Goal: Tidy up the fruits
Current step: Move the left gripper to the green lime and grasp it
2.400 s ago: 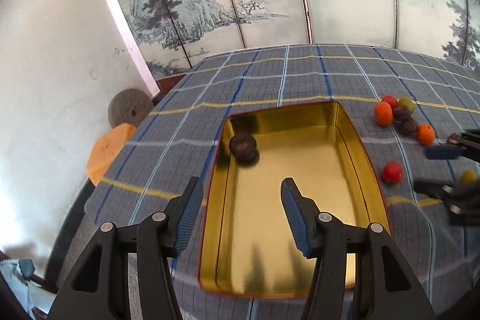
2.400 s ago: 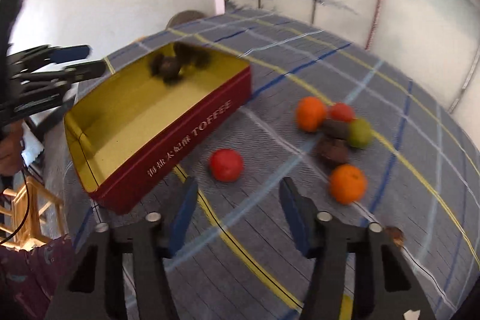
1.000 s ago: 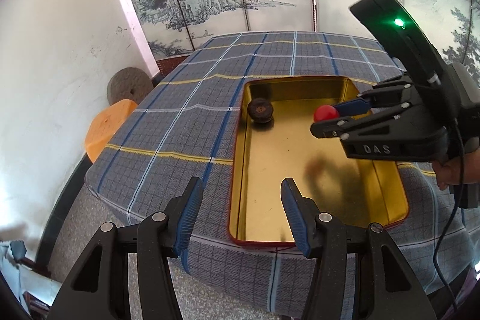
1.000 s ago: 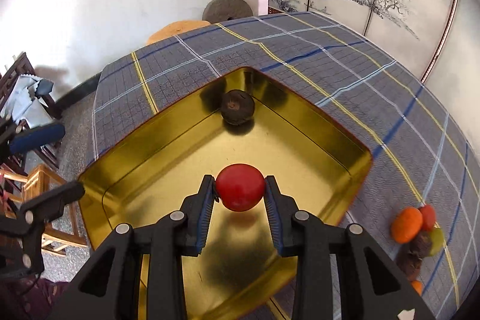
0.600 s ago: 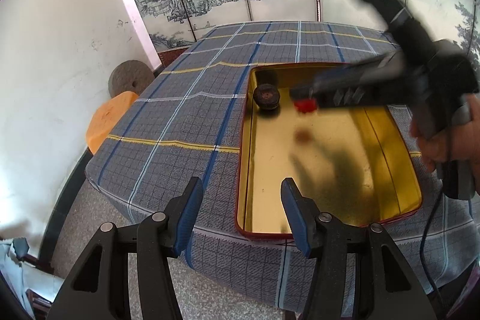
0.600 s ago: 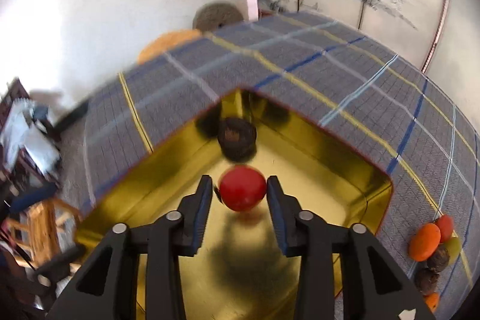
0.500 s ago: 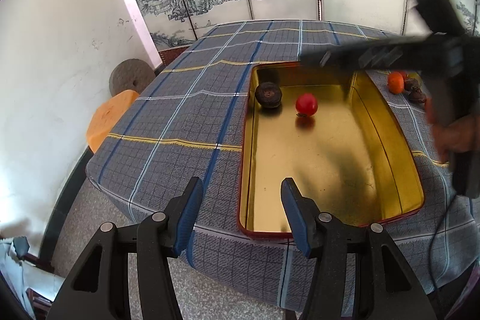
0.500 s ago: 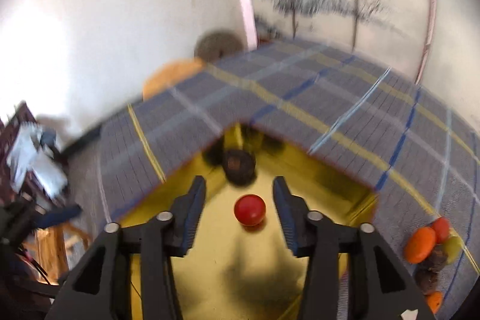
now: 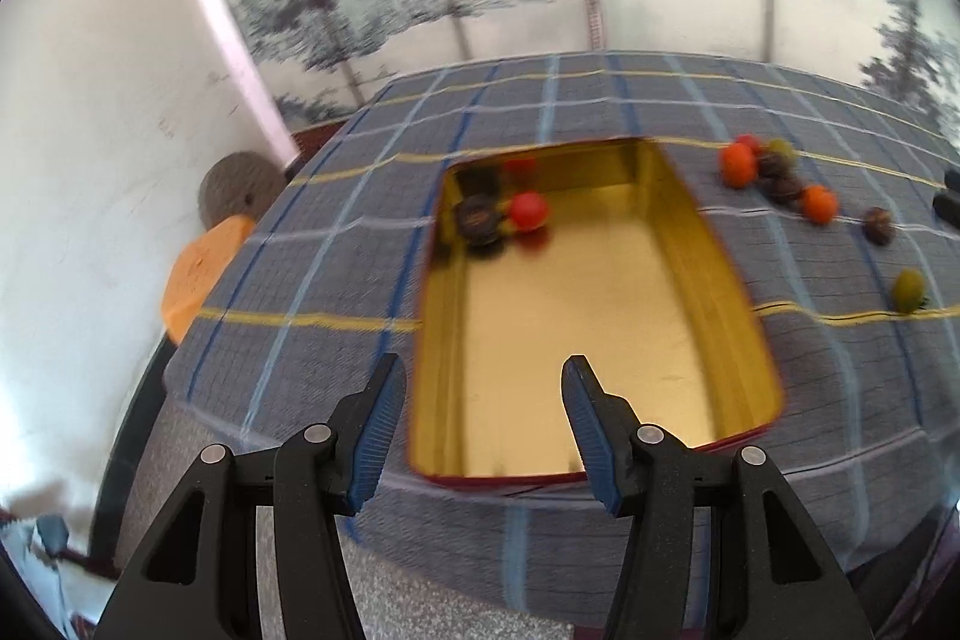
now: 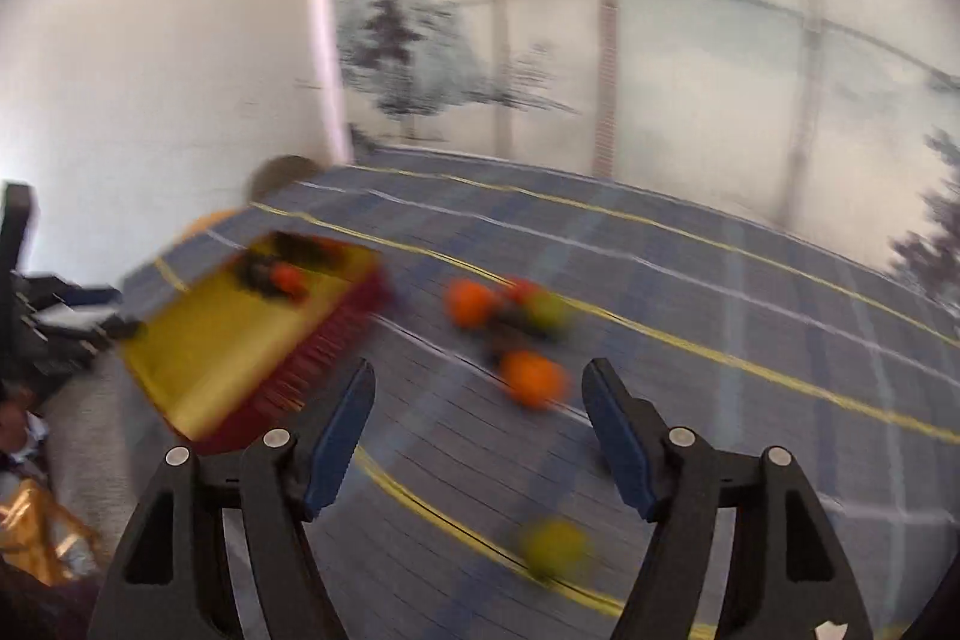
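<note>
Landmark: the gold-lined tin (image 9: 600,316), red-walled on the outside (image 10: 312,370), lying open on the checked tablecloth (image 9: 336,244).

Inside the tin, in its far corner, a dark wrinkled fruit (image 9: 477,219) touches a red fruit (image 9: 528,210).

Beyond the tin's long side on the cloth lies a tight cluster: an orange fruit (image 9: 738,162) nearest the tin, dark fruits and a small green and a red one pressed behind it, then a second orange fruit (image 9: 819,203). Farther from the tin sit a lone dark fruit (image 9: 878,225) and a lone green fruit (image 9: 908,285).

The left gripper (image 9: 477,400) hovers over the tin's near end, jaws parted and empty. The right gripper (image 10: 477,412) faces the cluster away from the tin, jaws opening with nothing between them; the second orange fruit (image 10: 531,379) lies just ahead of its tips, and the lone green fruit (image 10: 552,547) lies below them.

Handling, judged: the fruits appear small, light, round and smooth, so they are likely to roll or squirt from a hard pinch. Grip across the widest middle with modest pressure; isolated fruits offer clearer access than those touching neighbours.
</note>
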